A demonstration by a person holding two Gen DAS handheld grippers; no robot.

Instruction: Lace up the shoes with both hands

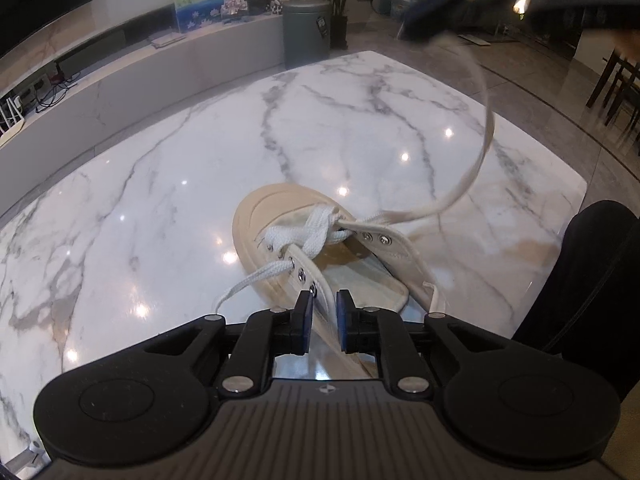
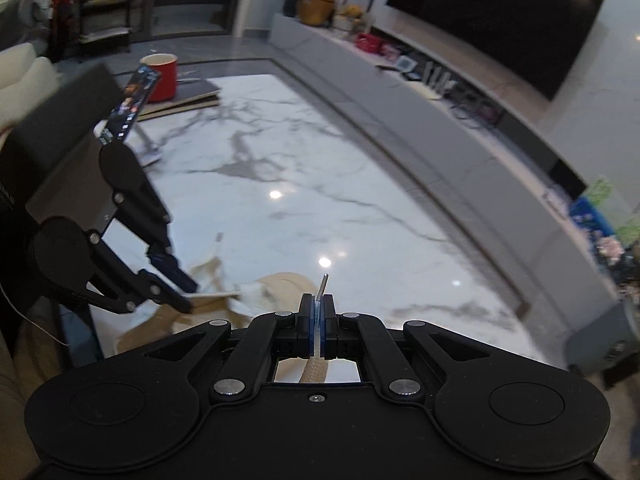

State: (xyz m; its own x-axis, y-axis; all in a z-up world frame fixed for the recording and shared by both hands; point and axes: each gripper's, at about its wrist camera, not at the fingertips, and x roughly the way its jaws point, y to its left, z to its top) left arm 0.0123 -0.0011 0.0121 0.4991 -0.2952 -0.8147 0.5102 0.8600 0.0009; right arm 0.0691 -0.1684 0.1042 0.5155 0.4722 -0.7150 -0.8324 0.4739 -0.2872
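A cream shoe [image 1: 256, 216] with white laces lies on the marble table [image 1: 160, 200], toe pointing away. My left gripper [image 1: 324, 304] is shut on the shoe's left eyelet flap [image 1: 308, 276], near its top eyelets. From the right eyelet row a lace [image 1: 486, 136] arcs up to my right gripper [image 1: 424, 20], blurred at the top right. In the right wrist view my right gripper [image 2: 318, 304] is shut on that lace, whose aglet [image 2: 324, 283] sticks out past the pads. The left gripper [image 2: 182, 292] shows there at the left, clamped on the shoe. The other lace end [image 1: 248, 280] trails loose on the table.
A red pot [image 2: 162, 76] on flat boards [image 2: 188, 100] and a phone on a stand [image 2: 132, 100] occupy the table's far end. A grey bin [image 1: 306, 28] stands beyond the table edge. The person's dark clothing [image 1: 592, 280] is at the right.
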